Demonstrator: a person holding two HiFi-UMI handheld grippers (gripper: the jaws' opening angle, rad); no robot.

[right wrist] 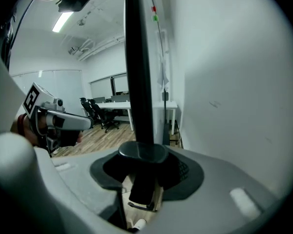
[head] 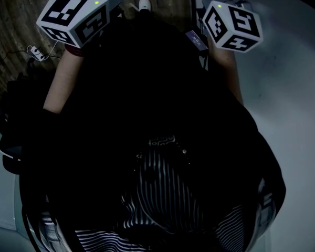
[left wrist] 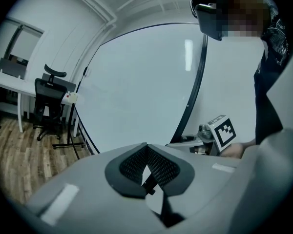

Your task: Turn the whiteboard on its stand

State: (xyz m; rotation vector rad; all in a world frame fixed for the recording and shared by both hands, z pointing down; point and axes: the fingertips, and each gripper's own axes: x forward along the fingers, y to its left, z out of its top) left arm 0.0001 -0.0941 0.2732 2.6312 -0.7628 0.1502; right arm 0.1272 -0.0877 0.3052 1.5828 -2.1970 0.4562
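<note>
The whiteboard (left wrist: 136, 87) fills the left gripper view, a pale sheet with a black frame (left wrist: 198, 87) down its right edge. In the right gripper view that black frame (right wrist: 136, 67) runs straight down between the jaws of my right gripper (right wrist: 142, 159), which is shut on it; the board's white face (right wrist: 224, 82) lies to the right. My left gripper (left wrist: 146, 150) points at the board's face with its pads meeting at the tips and nothing between them. The head view is dark: it shows only the two marker cubes (head: 73, 16) (head: 232, 25) and the board (head: 294, 88).
Behind the board's left side stand a black office chair (left wrist: 48, 101), a white desk (left wrist: 10, 82) and a black stand leg (left wrist: 71, 143) on a wooden floor (left wrist: 19, 155). More desks and chairs (right wrist: 102, 112) lie beyond. The person's torso (head: 157, 140) stands close to the board.
</note>
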